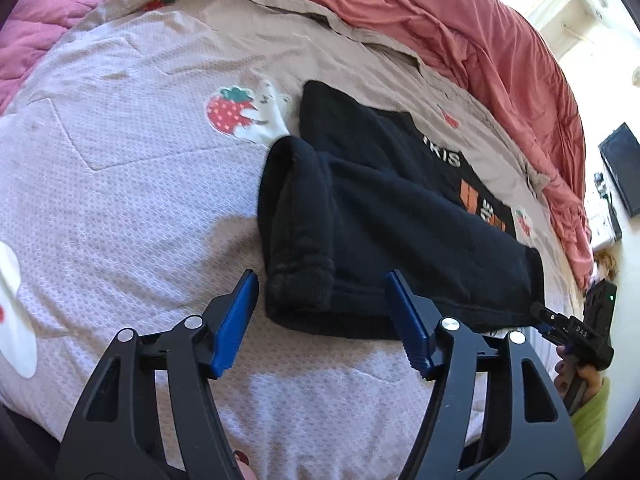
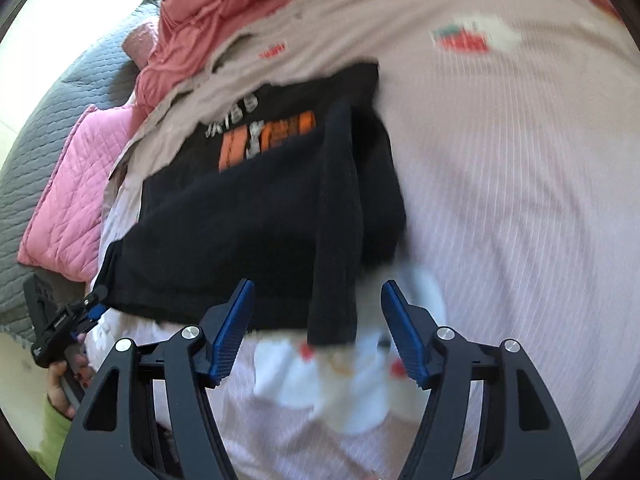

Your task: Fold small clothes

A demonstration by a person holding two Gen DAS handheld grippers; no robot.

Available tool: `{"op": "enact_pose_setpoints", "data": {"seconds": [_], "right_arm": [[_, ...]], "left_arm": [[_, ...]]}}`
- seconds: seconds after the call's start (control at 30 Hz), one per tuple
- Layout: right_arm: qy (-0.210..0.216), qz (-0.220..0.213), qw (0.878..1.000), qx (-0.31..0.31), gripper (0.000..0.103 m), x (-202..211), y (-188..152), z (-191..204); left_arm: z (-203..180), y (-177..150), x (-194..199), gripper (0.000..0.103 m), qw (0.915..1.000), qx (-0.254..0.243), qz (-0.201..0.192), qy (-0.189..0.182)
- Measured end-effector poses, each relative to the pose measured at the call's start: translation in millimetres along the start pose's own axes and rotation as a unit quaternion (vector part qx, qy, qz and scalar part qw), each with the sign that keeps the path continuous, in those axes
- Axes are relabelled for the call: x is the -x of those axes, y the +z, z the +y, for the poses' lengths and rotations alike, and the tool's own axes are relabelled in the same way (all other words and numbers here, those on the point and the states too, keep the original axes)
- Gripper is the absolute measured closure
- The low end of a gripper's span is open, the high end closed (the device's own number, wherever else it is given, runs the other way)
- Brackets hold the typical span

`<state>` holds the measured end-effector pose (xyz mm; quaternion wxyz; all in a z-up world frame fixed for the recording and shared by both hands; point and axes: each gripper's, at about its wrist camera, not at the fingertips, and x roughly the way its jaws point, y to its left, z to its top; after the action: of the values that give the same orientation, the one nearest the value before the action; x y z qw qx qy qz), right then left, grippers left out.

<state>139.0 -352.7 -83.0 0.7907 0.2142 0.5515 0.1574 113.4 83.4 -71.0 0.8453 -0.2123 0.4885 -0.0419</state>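
The left gripper (image 1: 322,300) has its 2 blue ribbed fingers (image 1: 236,320) spread apart, empty, just short of the black sweatshirt (image 1: 400,220). A folded sleeve (image 1: 296,216) lies between and beyond them, its cuff toward the fingers, long axis running away. The right gripper (image 2: 318,308) also stands spread wide; a sleeve (image 2: 336,220) hangs between its fingers. The fleecy shirt with orange print (image 2: 268,136) rests on a waffle-textured strawberry bedspread (image 1: 120,160).

Bright daylight from a blown-out window (image 1: 580,4); fisheye-bent edges; right wrist view smeared by motion blur
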Motion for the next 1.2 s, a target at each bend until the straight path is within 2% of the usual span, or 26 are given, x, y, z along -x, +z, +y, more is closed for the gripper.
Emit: {"op": "enact_pose_setpoints", "data": {"seconds": [0.1,0.17,0.23,0.27,0.3,0.33,0.37,0.4,0.57,0.67,0.8,0.9,1.03,1.2], "right_arm": [[-0.002,0.003,1.0,-0.001,0.039,-1,-3,1],[-0.007,0.003,1.0,-0.003,0.047,-1,-3,0],[-0.007,0.008,1.0,-0.014,0.052,-3,-3,-5],[-0.006,0.009,1.0,-0.02,0.059,-4,-2,-8],[-0.002,0.009,1.0,-0.024,0.064,-4,-2,-10],[0.009,0.01,1.0,-0.027,0.077,-4,-1,-12],[0.02,0.011,0.999,-0.026,0.089,-4,-1,-12],[0.034,0.011,0.999,-0.019,0.09,-3,0,-10],[0.08,-0.027,0.996,0.028,0.092,8,13,8],[0.119,-0.057,0.991,0.017,0.095,12,27,6],[0.16,-0.107,0.981,-0.007,0.095,19,52,-1],[0.149,-0.129,0.98,-0.013,0.095,16,71,-6],[0.123,-0.142,0.982,-0.024,0.095,8,90,-17],[0.114,-0.146,0.981,-0.047,0.095,-4,104,-29]], "left_arm": [[-8,-2,-6,0.046,0.9999,-0.01,0.005,0.005],[-11,-3,-9,0.05,0.9999,-0.009,0.006,0.011],[-12,-2,-9,0.067,0.9999,-0.006,0.005,0.013],[-13,-1,-9,0.071,0.9998,-0.007,0.003,0.016],[-13,0,-9,0.081,0.9998,-0.007,0.002,0.018],[-11,0,-9,0.093,0.9998,-0.003,0.001,0.02],[-9,1,-8,0.097,0.9998,0.001,0.002,0.019],[-7,1,-6,0.099,0.9999,0.007,0.003,0.013],[-12,10,12,0.1,0.9996,0.009,-0.008,-0.025],[-16,22,19,0.1,0.9979,0.02,-0.023,-0.058],[-12,49,12,0.1,0.9944,0.054,-0.037,-0.083],[-9,70,2,0.1,0.9922,0.074,-0.047,-0.088],[-8,95,-16,0.1,0.9932,0.076,-0.057,-0.068],[-4,115,-35,0.1,0.9933,0.083,-0.064,-0.049]]}}
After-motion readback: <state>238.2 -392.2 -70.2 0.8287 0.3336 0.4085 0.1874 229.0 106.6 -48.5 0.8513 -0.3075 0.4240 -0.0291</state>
